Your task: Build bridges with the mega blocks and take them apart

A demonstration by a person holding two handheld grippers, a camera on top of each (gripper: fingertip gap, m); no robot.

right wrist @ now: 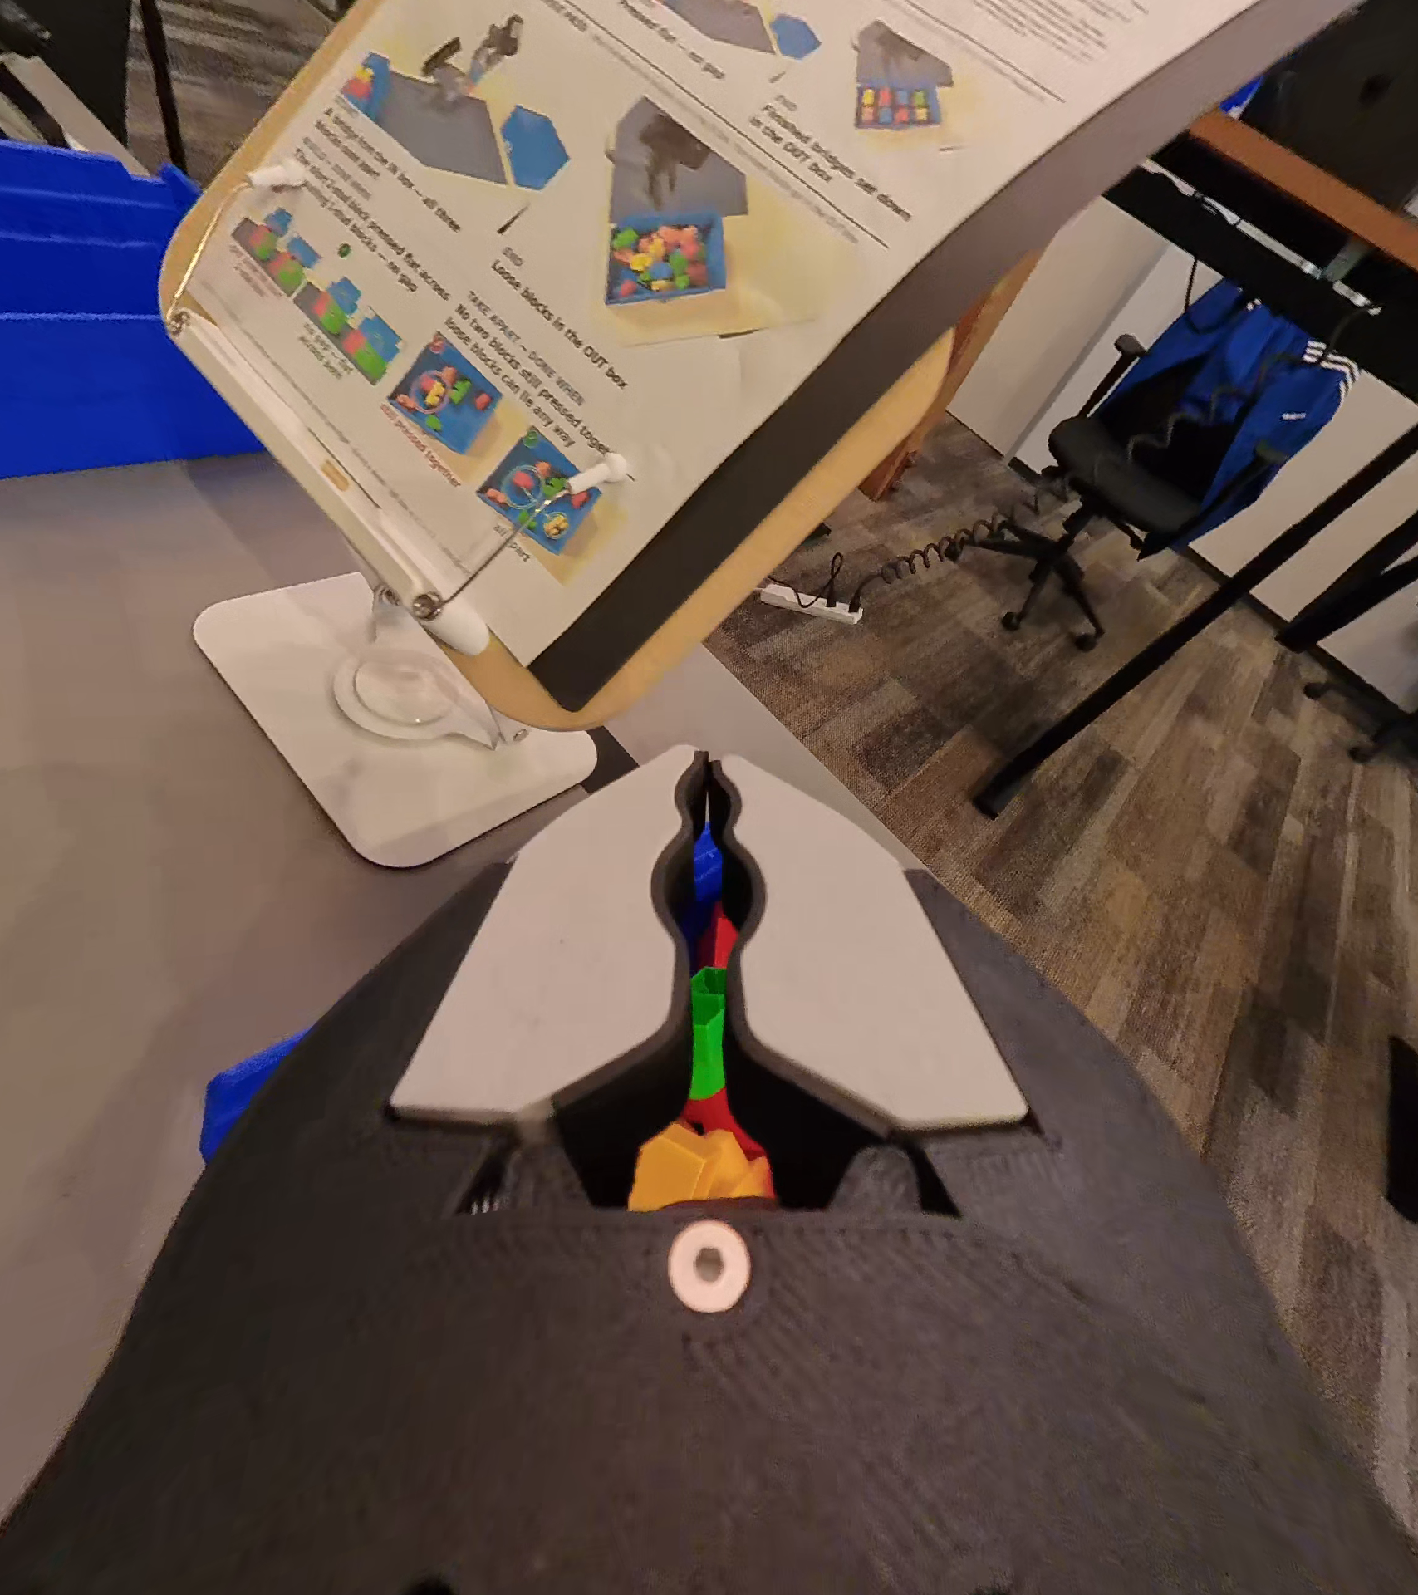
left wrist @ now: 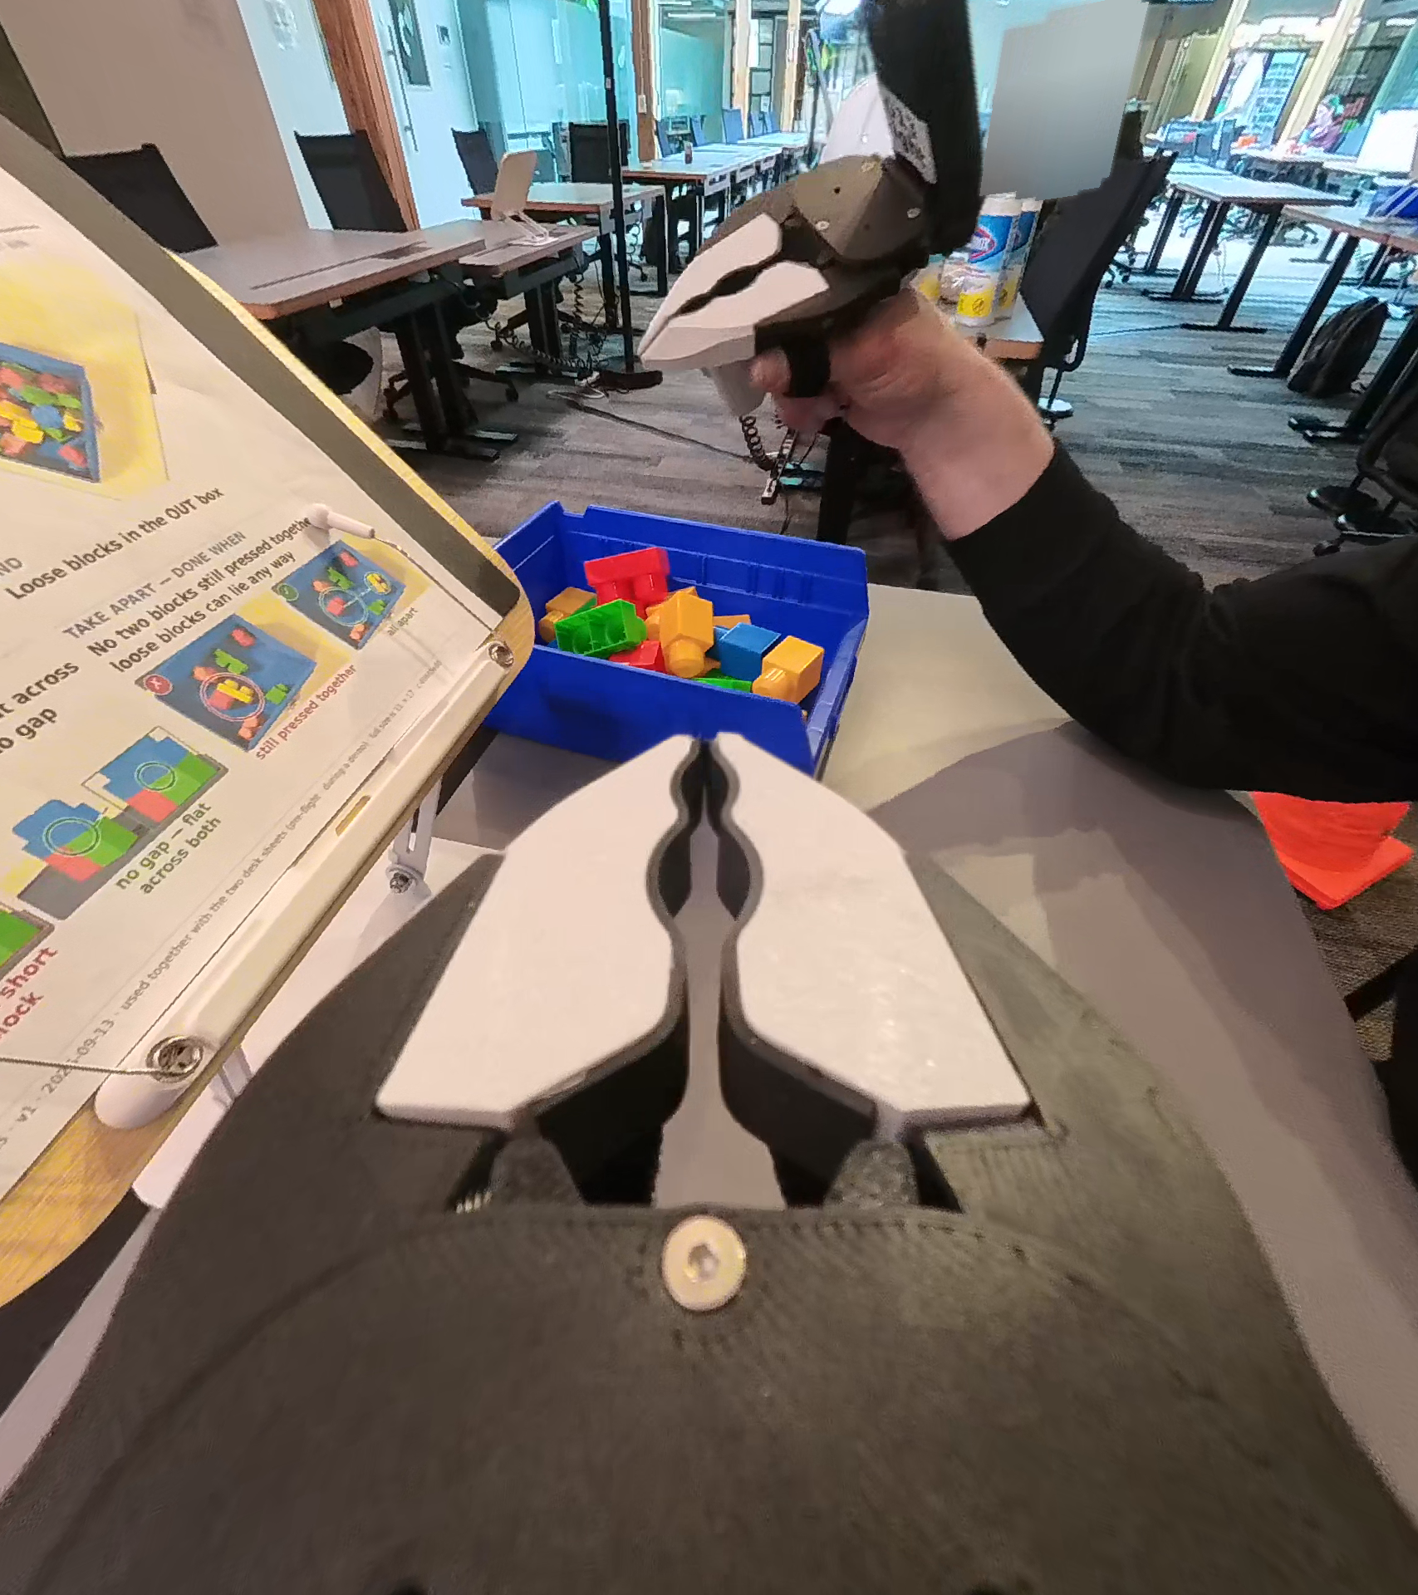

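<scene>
Both grippers are closed with nothing between their fingertips. The left gripper [left wrist: 703,749] hangs low over the grey desk [left wrist: 990,656], its two pale fingers pressed together at the tips and pointing toward a blue bin [left wrist: 653,708] that sits just beyond them on the desk. The bin holds a loose heap of blocks [left wrist: 671,626] in red, green, orange and blue, lying at all angles. The right gripper [left wrist: 655,343] is raised well above the bin, gripped by a hand [left wrist: 886,371] in a black sleeve, with its fingers shut and its tip pointing to the left. From the right gripper's own camera the fingertips [right wrist: 709,764] meet, and the bright blocks [right wrist: 709,1036] show only through the narrow slit behind them, lying below rather than in its grasp. To the left of the bin stands a tilted board [left wrist: 196,656] on a white base [right wrist: 394,690], carrying a printed instruction sheet with pictures. A second blue bin [right wrist: 41,328] stands farther along the desk behind that board. An orange cone [left wrist: 1335,846] rests on the carpet beside the desk.
</scene>
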